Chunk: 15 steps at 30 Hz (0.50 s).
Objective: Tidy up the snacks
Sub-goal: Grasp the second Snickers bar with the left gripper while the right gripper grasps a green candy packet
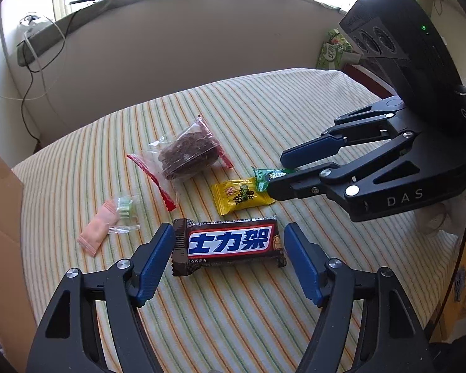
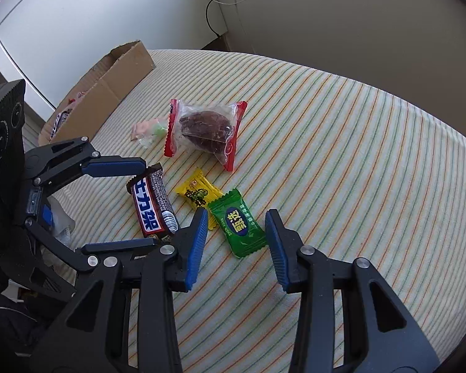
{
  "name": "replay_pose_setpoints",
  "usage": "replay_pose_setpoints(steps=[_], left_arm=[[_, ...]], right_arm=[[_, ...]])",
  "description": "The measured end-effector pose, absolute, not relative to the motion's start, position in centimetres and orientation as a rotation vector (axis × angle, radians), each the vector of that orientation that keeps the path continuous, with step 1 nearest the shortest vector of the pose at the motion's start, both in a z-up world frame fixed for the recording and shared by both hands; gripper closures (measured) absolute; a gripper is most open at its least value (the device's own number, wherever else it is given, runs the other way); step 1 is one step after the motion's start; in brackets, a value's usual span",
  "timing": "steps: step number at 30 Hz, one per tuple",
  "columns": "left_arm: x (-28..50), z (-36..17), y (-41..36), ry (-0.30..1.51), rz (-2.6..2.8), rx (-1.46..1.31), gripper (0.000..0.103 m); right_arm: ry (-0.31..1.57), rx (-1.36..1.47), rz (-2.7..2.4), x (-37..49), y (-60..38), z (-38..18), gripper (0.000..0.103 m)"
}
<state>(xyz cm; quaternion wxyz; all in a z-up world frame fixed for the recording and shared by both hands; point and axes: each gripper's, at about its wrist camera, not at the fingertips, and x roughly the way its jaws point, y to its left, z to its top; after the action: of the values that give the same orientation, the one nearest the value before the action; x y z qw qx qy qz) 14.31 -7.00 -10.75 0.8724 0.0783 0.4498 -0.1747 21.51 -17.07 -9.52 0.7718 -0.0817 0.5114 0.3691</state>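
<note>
A brown chocolate bar (image 1: 230,244) lies on the striped cloth between the open fingers of my left gripper (image 1: 230,248); the bar also shows in the right wrist view (image 2: 150,202). A green candy packet (image 2: 237,227) lies between the open fingers of my right gripper (image 2: 237,239), beside a yellow candy packet (image 2: 198,194). In the left wrist view the right gripper (image 1: 276,174) straddles the green packet (image 1: 265,177), next to the yellow one (image 1: 240,195). A clear bag of dark dried fruit (image 2: 205,130) and small pink and green packets (image 2: 147,129) lie farther off.
An open cardboard box (image 2: 108,90) with snacks inside stands at the table's far left edge in the right wrist view. The round table has a striped cloth (image 2: 341,155). A wall and cables lie behind it.
</note>
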Motion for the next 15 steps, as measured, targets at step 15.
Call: replay_pose_setpoints(steps=[15], left_arm=[[14.2,-11.0,-5.3,0.909,-0.333,0.163,0.046]], right_arm=[[1.037,-0.420,0.738,20.2,-15.2,-9.7,0.077]])
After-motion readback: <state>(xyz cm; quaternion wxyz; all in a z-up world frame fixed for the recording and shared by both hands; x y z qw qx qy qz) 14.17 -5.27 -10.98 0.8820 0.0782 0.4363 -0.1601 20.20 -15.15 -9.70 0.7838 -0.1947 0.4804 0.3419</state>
